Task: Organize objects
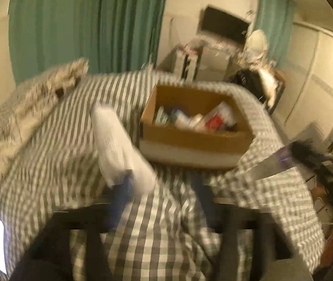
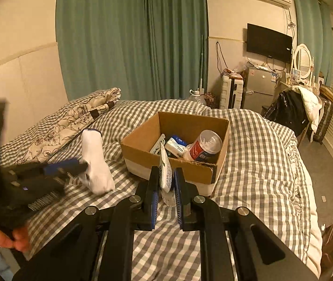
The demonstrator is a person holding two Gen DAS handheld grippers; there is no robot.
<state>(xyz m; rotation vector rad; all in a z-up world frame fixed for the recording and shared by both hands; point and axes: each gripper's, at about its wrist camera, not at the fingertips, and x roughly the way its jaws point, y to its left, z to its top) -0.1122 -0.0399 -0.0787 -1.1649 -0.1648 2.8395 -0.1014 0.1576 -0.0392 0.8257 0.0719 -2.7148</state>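
Your right gripper [image 2: 166, 182] is clamped on a flat white packet [image 2: 165, 175], held upright between its pads. Directly ahead stands the cardboard box [image 2: 173, 171], holding a red-labelled can [image 2: 205, 146] and small packets. To the left, your left gripper [image 1: 164, 182] has its jaws spread; a white sock [image 1: 117, 149] lies against one finger, unpinched, on the checked duvet [image 2: 260, 164].

Right tongs [image 2: 166, 182] clamped on a white packet [image 2: 165, 175], near the cardboard box [image 2: 166, 164]. Left tongs [image 2: 82, 164] at a white sock [image 2: 95, 161], on the checked bed [image 2: 260, 152].
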